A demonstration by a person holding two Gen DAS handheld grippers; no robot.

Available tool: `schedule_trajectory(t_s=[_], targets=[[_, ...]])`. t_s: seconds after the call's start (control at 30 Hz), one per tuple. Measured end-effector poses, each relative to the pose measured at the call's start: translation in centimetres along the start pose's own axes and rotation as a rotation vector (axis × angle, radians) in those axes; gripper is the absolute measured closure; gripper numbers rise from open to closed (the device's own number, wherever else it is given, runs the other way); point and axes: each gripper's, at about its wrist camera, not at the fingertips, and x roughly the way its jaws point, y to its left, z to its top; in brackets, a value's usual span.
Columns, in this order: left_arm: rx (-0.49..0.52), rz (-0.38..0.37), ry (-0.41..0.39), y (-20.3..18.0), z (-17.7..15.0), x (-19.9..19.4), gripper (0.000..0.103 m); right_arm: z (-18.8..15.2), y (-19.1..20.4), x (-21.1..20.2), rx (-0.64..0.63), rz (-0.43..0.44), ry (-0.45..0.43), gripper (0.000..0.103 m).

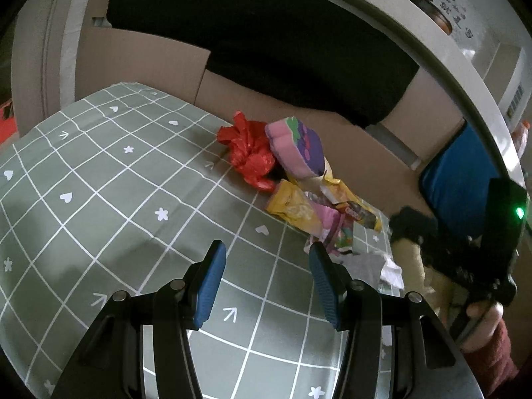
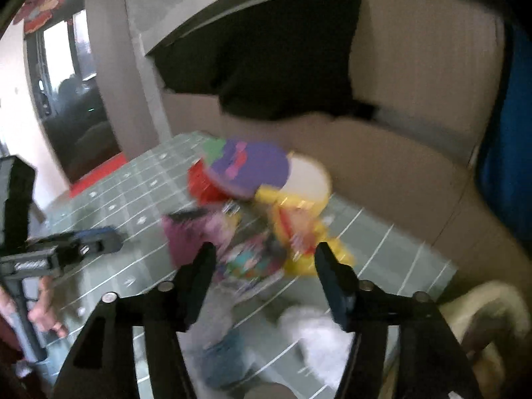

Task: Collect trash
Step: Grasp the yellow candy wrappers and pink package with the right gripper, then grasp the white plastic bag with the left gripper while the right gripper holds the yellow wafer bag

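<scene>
Left gripper point(image 1: 266, 259) and right gripper point(image 2: 262, 259), jaws wide, empty. Crinkled red wrapper point(image 1: 247, 153) at 11 o'clock of glossy yellow packet point(image 1: 292, 207) on gridded tablecloth point(image 1: 99, 183).

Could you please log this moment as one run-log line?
left gripper: open, empty | right gripper: open, empty | trash pile: on table

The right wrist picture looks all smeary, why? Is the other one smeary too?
Right wrist view: motion blur smears the yellow wrapper and the tablecloth lines into streaks. Left wrist view: sharp, with crisp grid lines on the tablecloth and a clear red plastic bag; both views curve straight edges like a fishbowl.
</scene>
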Motion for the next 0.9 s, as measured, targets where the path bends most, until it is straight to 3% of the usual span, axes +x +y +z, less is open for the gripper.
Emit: schedule_trajectory(t_s=[0.1,0.23,0.3,0.33,0.37,0.63,0.77,0.9], targets=[[0.008,-0.004,0.0,-0.1,0.0,-0.1,0.05,1.6,-2.2,3.2,0.05,0.004,0.046,0.041],[0.005,-0.018,0.004,0.0,-0.2,-0.6,0.05,1.9,-4.8,9.1,0.122,0.011,0.179,0.041],[0.002,-0.019,0.009,0.0,-0.4,-0.6,0.05,1.3,-5.4,9.9,0.165,0.03,0.212,0.05],[0.004,-0.017,0.013,-0.1,-0.4,-0.6,0.05,1.2,-5.6,9.7,0.182,0.04,0.204,0.06],[0.007,-0.015,0.017,-0.2,-0.5,-0.5,0.05,1.3,-5.6,9.0,0.186,0.045,0.186,0.069],[0.032,-0.05,0.05,-3.5,-2.0,-0.1,0.05,1.3,-6.3,0.0,0.2,0.037,0.026,0.072],[0.049,-0.069,0.096,-6.9,-3.5,0.6,0.05,-0.4,-7.0,-4.7,0.177,-0.095,-0.04,0.072],[0.022,-0.058,0.109,-10.2,-5.2,2.0,0.05,-1.9,-8.8,-8.6,0.211,-0.155,-0.104,0.071]])
